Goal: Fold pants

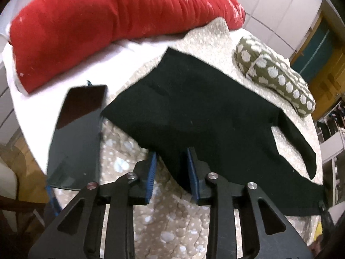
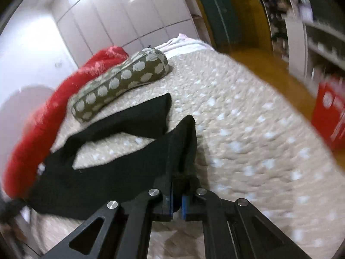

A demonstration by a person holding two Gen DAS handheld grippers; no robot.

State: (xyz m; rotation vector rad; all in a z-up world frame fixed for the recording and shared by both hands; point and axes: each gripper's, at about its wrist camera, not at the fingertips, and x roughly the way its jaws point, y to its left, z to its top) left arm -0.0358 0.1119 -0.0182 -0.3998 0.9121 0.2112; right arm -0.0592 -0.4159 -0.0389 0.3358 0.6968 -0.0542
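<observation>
Black pants (image 1: 194, 108) lie spread on a beige quilted bed (image 1: 163, 211), their two legs running to the right. My left gripper (image 1: 171, 161) stands at the near waist edge with its blue-padded jaws apart; a fold of black cloth lies between them, not pinched. In the right wrist view the pants (image 2: 90, 179) reach left toward the pillows. My right gripper (image 2: 177, 196) is shut on the end of the near leg, and the cloth (image 2: 183, 138) bunches up over its fingers.
A long red pillow (image 1: 103, 26) lies across the far side of the bed. An olive pillow with white dots (image 1: 276, 75) lies beside the far leg. A dark tablet (image 1: 77, 125) rests left of the pants. Wooden floor (image 2: 269, 73) and shelves stand past the bed's right edge.
</observation>
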